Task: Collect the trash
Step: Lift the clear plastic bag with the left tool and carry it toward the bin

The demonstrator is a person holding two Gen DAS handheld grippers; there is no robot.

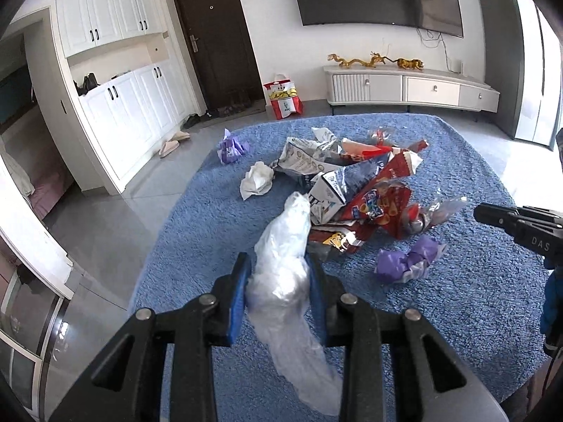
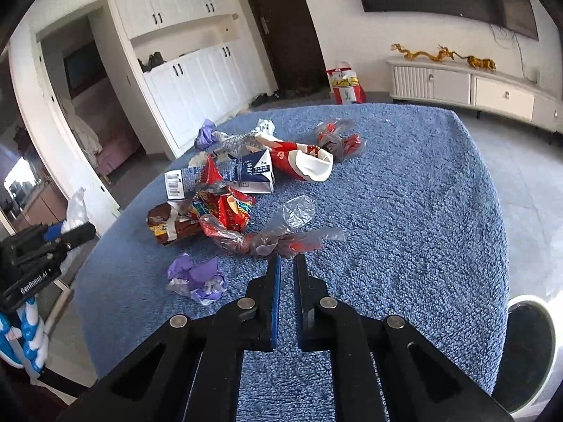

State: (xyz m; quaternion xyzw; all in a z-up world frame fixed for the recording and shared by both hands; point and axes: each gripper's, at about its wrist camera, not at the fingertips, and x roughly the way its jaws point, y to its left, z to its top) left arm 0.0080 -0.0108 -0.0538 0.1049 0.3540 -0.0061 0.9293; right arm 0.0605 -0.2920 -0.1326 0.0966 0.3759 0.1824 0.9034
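Left wrist: left fingers (image 1: 278,263) clamp clear plastic bag (image 1: 281,246), right fingers (image 2: 286,263) pinch red-clear wrapper (image 2: 281,239).

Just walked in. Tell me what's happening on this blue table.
A person with a handheld gripper in each hand is collecting trash from a table under a blue cloth. The left gripper is shut on a crumpled clear plastic bag, held off the cloth. The right gripper has its jaws nearly closed at the edge of a clear and red wrapper; whether it grips it is unclear. Snack bags, a milk carton, purple wrappers and a tissue lie uncollected.
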